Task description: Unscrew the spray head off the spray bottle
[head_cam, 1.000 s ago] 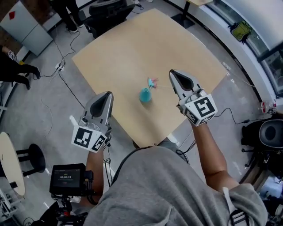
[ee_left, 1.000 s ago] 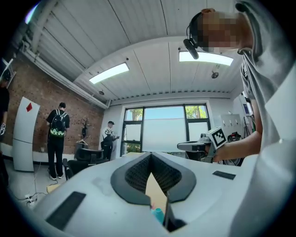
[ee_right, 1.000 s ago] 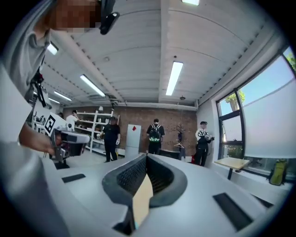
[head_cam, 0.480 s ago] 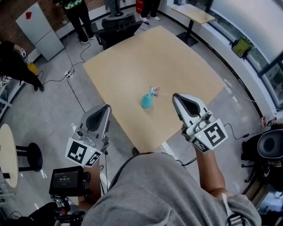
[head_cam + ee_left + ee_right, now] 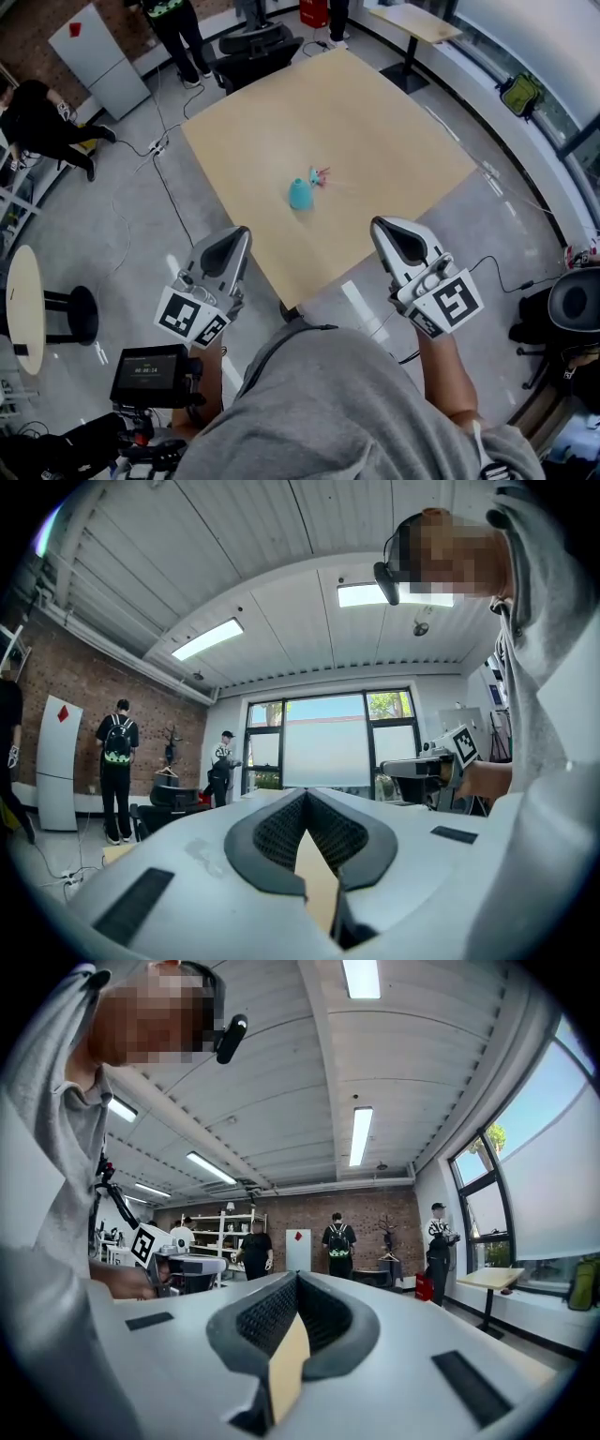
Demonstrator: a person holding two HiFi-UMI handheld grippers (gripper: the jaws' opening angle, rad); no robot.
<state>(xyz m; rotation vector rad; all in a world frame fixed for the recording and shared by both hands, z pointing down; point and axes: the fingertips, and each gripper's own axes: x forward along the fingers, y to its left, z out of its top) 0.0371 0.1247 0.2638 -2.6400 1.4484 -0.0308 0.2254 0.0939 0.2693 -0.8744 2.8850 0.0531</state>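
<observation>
Your bottle [image 5: 300,195] lies mid-table [image 5: 394,131], ahead of and between both grippers, its spray head [image 5: 320,175] toward the table's far right. The left gripper [image 5: 234,240] looks slightly nearer. It and the right gripper [image 5: 392,232] are closed on nothing, just off the table's near edge. Only the head view shows the bottle.

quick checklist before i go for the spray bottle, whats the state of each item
1. Left gripper empty: ok, jaws together, nothing between them.
2. Right gripper empty: ok, jaws together, nothing held.
3. Jaws open for a grasp: not ok, both shut.
4. Small teal spray bottle in view on the light wooden table: ok.
5. Grippers at the bottle: not ok, both well short of it.
6. Spray head seated on the bottle: cannot tell, too small.
</observation>
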